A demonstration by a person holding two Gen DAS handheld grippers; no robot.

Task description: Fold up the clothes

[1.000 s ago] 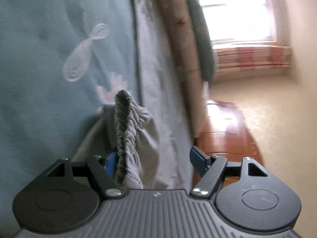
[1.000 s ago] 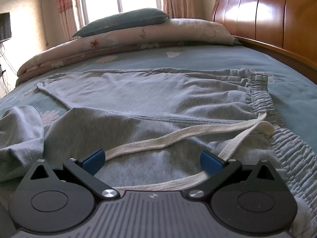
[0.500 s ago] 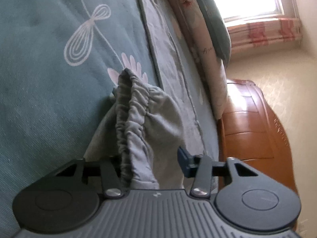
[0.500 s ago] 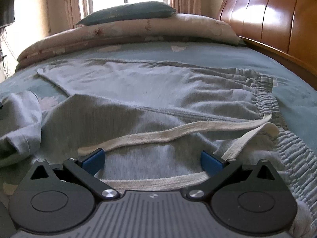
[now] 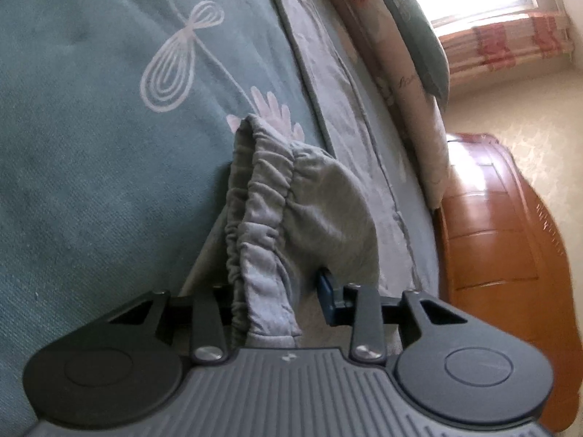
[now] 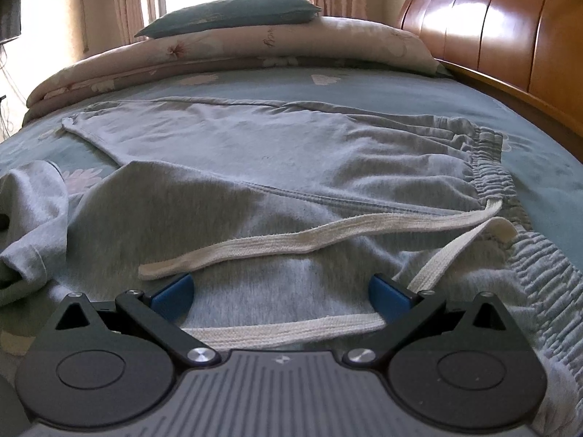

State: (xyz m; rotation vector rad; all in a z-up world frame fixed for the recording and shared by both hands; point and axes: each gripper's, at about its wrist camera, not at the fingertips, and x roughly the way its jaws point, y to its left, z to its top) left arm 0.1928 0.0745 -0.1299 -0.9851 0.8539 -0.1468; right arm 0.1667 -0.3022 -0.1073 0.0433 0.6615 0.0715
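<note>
Closed further since a second ago, the left gripper (image 5: 277,291) is rolled sideways, clamped on the cuff (image 5: 266,189).
Grey trousers (image 6: 291,153) are spread on the bed (image 6: 419,87); the right gripper (image 6: 280,291) is held level, gaping, over their drawstring (image 6: 291,240).

The bed (image 6: 419,91) has a teal sheet with pale flower and dragonfly prints, and a glossy wooden headboard (image 6: 510,43) runs along its right edge. Grey sweatpants (image 6: 273,153) are spread flat across the middle, elastic waistband toward the headboard, white drawstring (image 6: 291,240) trailing over the fabric. At the far edge there's a rolled floral quilt (image 6: 255,51) with a dark green pillow (image 6: 226,12) on top.
</note>
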